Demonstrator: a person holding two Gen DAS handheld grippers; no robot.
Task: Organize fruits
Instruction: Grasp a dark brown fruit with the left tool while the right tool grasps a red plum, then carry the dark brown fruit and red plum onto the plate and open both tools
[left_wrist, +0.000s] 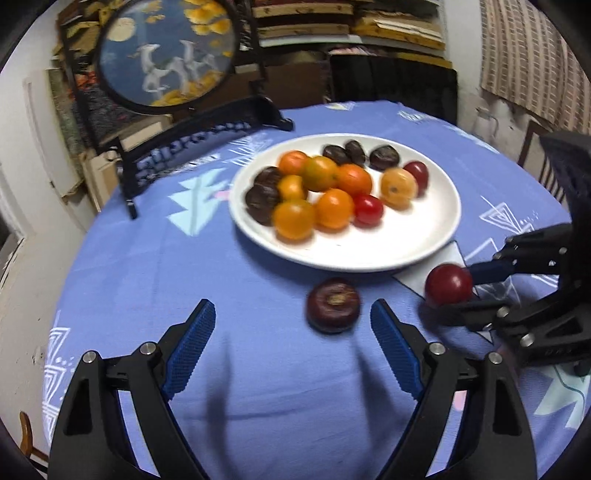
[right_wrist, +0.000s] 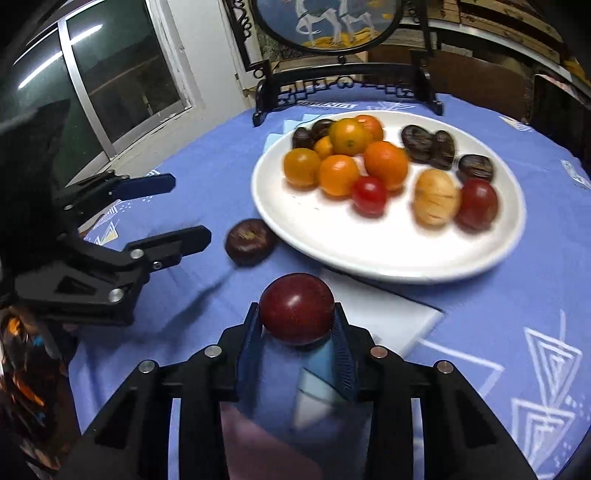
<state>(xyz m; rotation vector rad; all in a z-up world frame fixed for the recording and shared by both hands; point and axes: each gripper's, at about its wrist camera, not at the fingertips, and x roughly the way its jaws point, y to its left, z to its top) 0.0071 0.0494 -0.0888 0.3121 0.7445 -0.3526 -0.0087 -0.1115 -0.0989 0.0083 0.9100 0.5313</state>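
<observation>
Dim indoor light; motion blur on fruit; fisheye bending, dark vignette corners.

I find no words, numbers or brand marks I can read in either view. The blue cloth (left_wrist: 155, 266) over my worktop carries only white triangle line drawings and pale blue shapes, no letters. The black carved stand (right_wrist: 347, 79) behind the plate has a fretwork rail whose openings look a little like characters, but they are blurred and I cannot make any out. The round panel (left_wrist: 166, 55) set in that stand shows painted animals, a pale disc and yellow leaves, with no writing I can see.
</observation>
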